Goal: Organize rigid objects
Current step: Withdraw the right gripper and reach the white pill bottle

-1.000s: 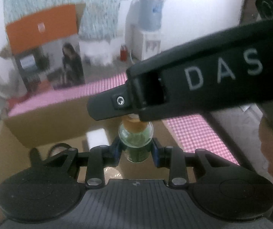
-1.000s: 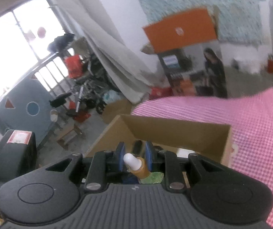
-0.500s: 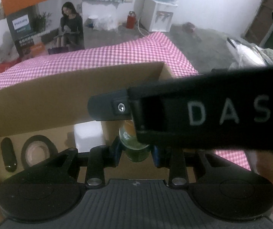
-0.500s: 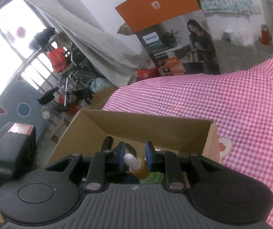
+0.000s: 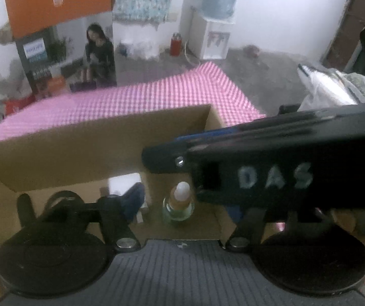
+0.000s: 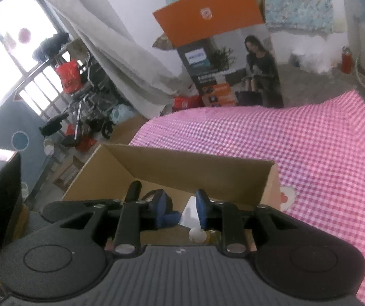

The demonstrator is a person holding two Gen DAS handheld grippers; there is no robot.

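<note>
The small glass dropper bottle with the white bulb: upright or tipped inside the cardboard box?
Upright. The small glass dropper bottle stands on the floor of the cardboard box, white bulb pointing up, no pad touching it.

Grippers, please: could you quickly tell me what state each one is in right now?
Left gripper: open, its fingers clear of the dropper bottle standing in the box.
Right gripper: open, holding nothing.

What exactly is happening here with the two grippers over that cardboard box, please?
A person with a handheld gripper in each hand is putting a small dropper bottle into the cardboard box on the pink checked cloth. Both the left gripper and the right gripper have just been opening, and the bottle stands upright on the box floor, no longer pinched. A tape roll also lies inside.
</note>
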